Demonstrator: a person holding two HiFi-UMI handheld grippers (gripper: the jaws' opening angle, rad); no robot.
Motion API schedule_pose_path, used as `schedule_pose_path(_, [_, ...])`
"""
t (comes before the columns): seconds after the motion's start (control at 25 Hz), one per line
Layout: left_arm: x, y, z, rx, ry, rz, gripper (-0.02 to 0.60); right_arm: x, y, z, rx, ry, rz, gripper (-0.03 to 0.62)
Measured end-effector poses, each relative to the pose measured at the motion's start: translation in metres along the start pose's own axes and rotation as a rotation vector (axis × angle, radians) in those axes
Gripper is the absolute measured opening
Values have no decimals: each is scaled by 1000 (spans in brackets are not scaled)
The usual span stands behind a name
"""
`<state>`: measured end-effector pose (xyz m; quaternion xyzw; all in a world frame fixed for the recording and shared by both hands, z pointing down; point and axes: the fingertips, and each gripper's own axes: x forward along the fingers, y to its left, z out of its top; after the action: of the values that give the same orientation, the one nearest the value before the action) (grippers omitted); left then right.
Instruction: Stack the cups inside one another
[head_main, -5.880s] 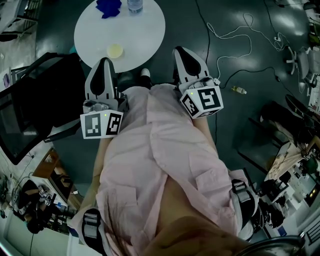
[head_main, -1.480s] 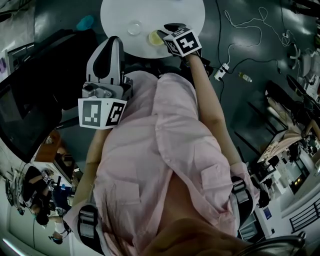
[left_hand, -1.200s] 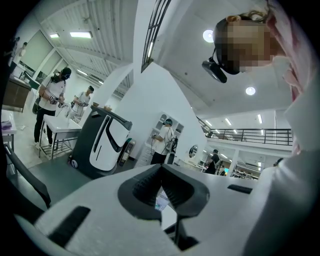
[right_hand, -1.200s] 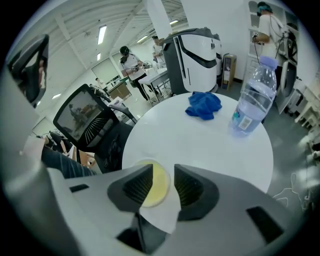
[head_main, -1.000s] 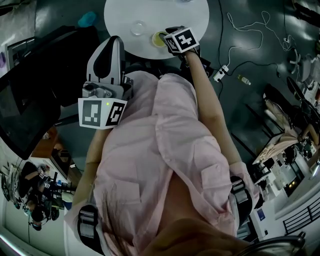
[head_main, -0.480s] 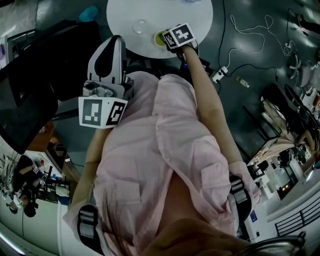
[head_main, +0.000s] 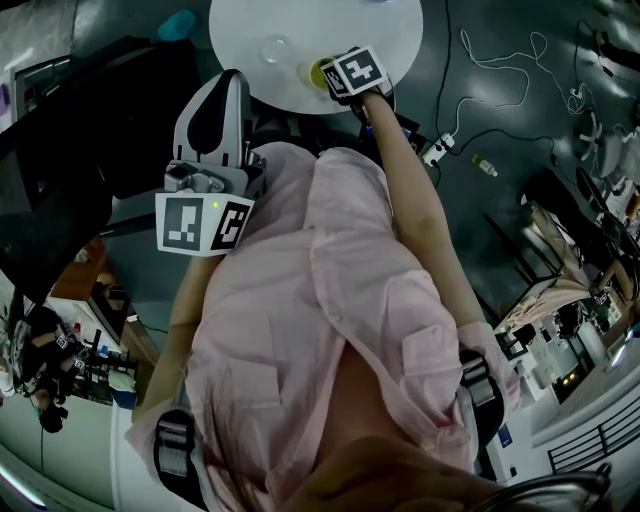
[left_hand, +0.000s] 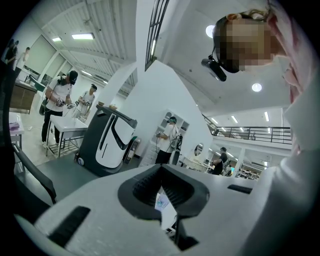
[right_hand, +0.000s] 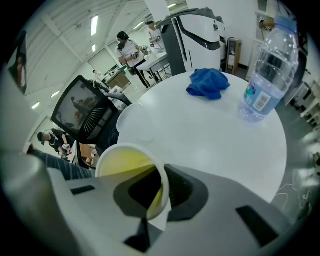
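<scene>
A yellow cup (head_main: 319, 71) stands near the front edge of the round white table (head_main: 390, 40). A clear cup (head_main: 272, 47) sits to its left, apart from it. My right gripper (head_main: 333, 76) points steeply down at the yellow cup (right_hand: 125, 165). The right gripper's (right_hand: 159, 200) jaws have just been closing and now pinch the cup's near wall, one finger inside the cup and one outside. The clear cup (right_hand: 135, 120) lies just beyond it. My left gripper (head_main: 224, 85) is held level in front of my chest, away from the table. The left gripper (left_hand: 167, 215) is shut on nothing.
A blue cloth (right_hand: 209, 82) and a water bottle (right_hand: 267, 70) stand on the table's far side. A dark office chair (head_main: 110, 110) is left of the table. Cables (head_main: 480, 60) run over the floor on the right. People work at benches in the background.
My right arm reached out from my lap to the yellow cup, and its marker cube now sits over the cup. The left gripper has stayed in place.
</scene>
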<state>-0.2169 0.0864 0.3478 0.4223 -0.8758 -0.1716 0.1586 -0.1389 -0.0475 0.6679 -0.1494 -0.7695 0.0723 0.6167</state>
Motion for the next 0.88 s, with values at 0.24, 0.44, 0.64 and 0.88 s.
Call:
schedule_pose_path(0.24, [-2, -8, -2, 8, -2, -3, 15, -12, -1, 6, 8, -68, 4, 38])
schedule_pose_path(0.44, [-3, -17, -6, 16, -4, -10, 15, -28, -1, 14, 26, -156, 21, 38])
schedule_pose_path(0.64, [-4, -29, -11, 26, -7, -12, 15, -50, -3, 23, 29, -262, 31, 38])
schedule_pose_path(0.88, [-5, -44, -13, 33, -23, -8, 15, -87, -8, 36, 37, -405, 44, 38])
